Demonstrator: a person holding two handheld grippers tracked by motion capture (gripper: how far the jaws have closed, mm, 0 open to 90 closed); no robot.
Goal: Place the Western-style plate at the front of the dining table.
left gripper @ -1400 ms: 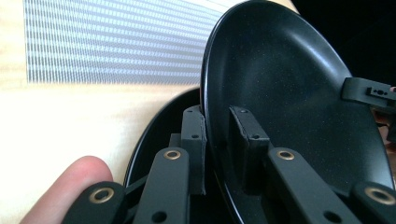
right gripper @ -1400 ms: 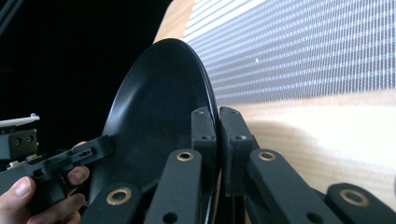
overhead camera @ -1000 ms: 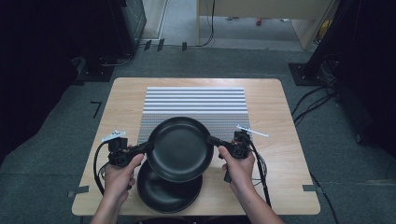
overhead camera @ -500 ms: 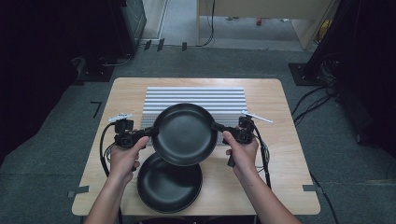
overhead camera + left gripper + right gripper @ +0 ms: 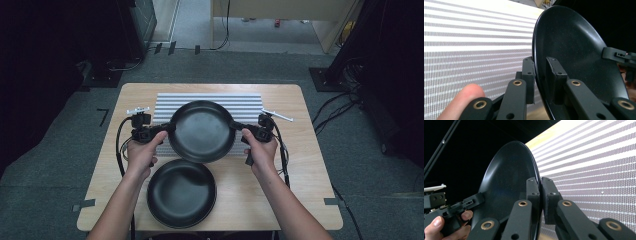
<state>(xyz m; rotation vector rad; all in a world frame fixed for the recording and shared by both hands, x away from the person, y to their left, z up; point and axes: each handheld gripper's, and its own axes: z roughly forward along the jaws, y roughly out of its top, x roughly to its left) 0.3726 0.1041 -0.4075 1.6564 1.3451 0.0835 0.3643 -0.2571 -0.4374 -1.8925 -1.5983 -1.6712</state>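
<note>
Black and round, the upper plate hangs in the air over the near edge of the striped mat, gripped on 2 opposite sides. The left gripper has its jaws clamped tight on the plate's left rim, 1 jaw inside the dish and 1 behind it. The right gripper pinches the right rim the same way. Each gripper sits in a hand, left hand and right hand. A second black plate lies flat on the wooden table, just nearer the person, below the held 1.
</note>
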